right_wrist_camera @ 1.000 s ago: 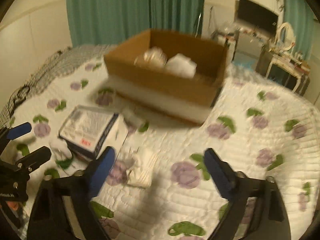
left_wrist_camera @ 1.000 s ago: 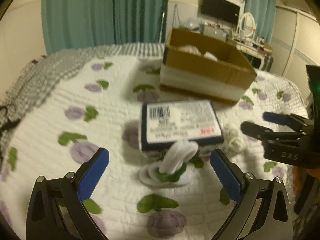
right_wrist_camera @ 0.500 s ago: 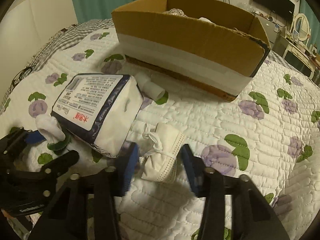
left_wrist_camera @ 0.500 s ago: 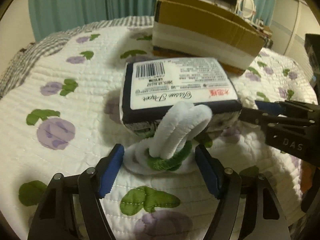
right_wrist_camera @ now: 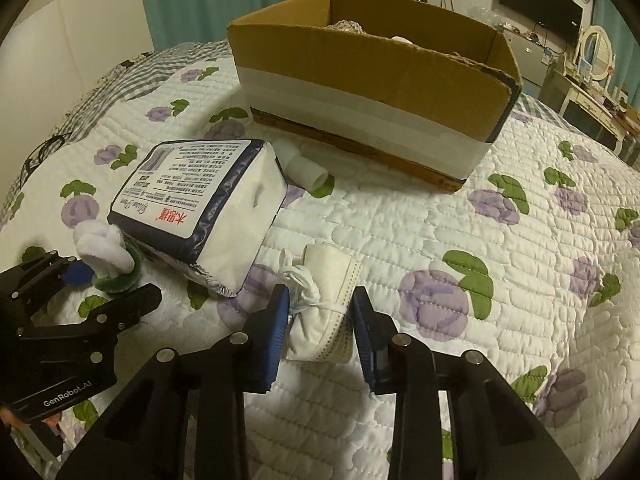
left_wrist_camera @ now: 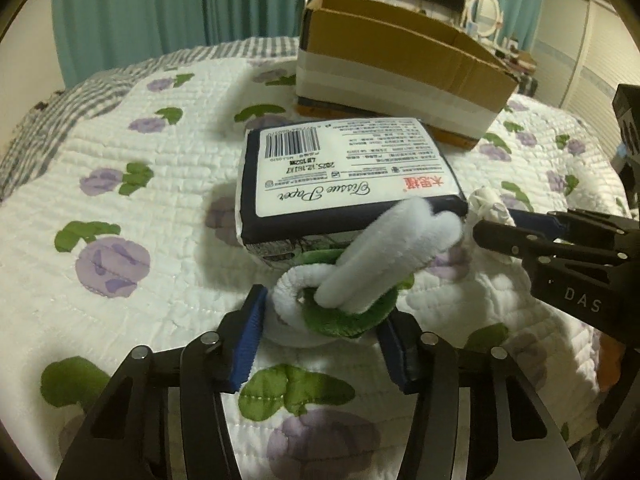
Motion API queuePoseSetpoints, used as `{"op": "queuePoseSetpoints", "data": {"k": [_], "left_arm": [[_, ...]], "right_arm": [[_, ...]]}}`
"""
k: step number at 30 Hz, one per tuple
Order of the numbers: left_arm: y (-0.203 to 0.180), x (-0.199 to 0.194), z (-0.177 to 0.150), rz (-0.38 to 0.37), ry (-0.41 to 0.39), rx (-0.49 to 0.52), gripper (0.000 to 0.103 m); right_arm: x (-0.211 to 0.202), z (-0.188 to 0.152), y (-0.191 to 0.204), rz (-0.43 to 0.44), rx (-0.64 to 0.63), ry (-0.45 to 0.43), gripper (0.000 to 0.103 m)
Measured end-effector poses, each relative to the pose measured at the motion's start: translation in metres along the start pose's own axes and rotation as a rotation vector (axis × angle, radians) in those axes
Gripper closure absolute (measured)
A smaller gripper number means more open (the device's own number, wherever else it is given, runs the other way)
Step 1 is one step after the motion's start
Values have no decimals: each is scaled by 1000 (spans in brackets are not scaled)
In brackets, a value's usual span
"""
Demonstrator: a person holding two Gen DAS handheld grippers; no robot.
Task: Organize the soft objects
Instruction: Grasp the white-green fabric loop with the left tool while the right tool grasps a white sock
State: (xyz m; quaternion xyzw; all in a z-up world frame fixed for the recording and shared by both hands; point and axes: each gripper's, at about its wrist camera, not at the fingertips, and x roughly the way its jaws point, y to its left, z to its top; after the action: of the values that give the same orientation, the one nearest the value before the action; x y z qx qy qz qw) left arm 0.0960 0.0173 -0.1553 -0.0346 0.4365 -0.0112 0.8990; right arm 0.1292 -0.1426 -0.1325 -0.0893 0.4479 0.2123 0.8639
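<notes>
A flowered quilt (right_wrist_camera: 460, 220) is spread under a cardboard box (right_wrist_camera: 372, 80). A tissue pack (left_wrist_camera: 344, 176) is laid near the box. A white and green plush toy (left_wrist_camera: 352, 280) is pinched by the left gripper (left_wrist_camera: 320, 340). A folded face mask (right_wrist_camera: 324, 312) is pinched by the right gripper (right_wrist_camera: 318, 332).

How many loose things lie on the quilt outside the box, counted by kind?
Tissue pack: 1
Plush toy, white and green: 1
Bundled face mask: 1
White tube: 1
Total: 4
</notes>
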Motion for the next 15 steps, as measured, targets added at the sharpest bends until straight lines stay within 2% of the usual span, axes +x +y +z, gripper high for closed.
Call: {"op": "queuePoseSetpoints", "data": {"k": [5,7,15], "left_arm": [[-1,-13,-3,-8,-12,7,53],[-2,-19,-4,-14,-16,6,58],[-11,-48,-3,-37,-58,19,58]], "right_arm": [[-12,-6,2,-7,11,-27,72],[-19,-8,5,-5,11,-42,72],[-56,-12,12,2,13,-95,72]]}}
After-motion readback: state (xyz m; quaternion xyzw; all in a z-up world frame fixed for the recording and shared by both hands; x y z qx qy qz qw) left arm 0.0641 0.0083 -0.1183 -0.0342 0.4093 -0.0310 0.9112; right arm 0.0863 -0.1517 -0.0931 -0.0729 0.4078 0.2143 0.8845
